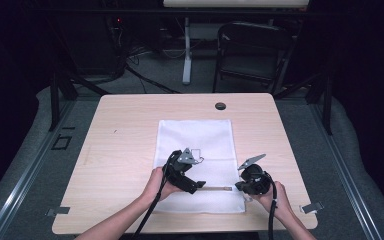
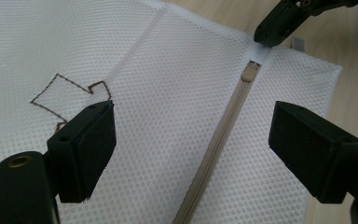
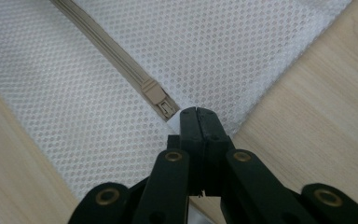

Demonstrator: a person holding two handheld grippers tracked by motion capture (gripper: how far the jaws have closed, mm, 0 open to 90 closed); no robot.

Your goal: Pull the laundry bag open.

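A white mesh bag [image 1: 195, 145] lies flat on the wooden table [image 1: 125, 150]. Its beige zipper [image 2: 223, 126] runs along the near end, with the slider [image 3: 158, 98] at the right end. My right gripper [image 3: 196, 122] is shut on the small white tab [image 2: 261, 53] just past the slider, at the bag's near right corner [image 1: 239, 186]. Low over the bag, my left gripper [image 2: 193, 135] is open, and the zipper passes between its two pads without touching them. In the high view the left gripper [image 1: 200, 185] is just left of the right one.
A brown stitched outline [image 2: 70, 93] marks the mesh left of the left gripper. A cable hole [image 1: 220, 106] sits near the table's far edge. Metal clips [image 1: 312, 206] are at the front corners. A folding chair [image 1: 252, 50] stands beyond the table.
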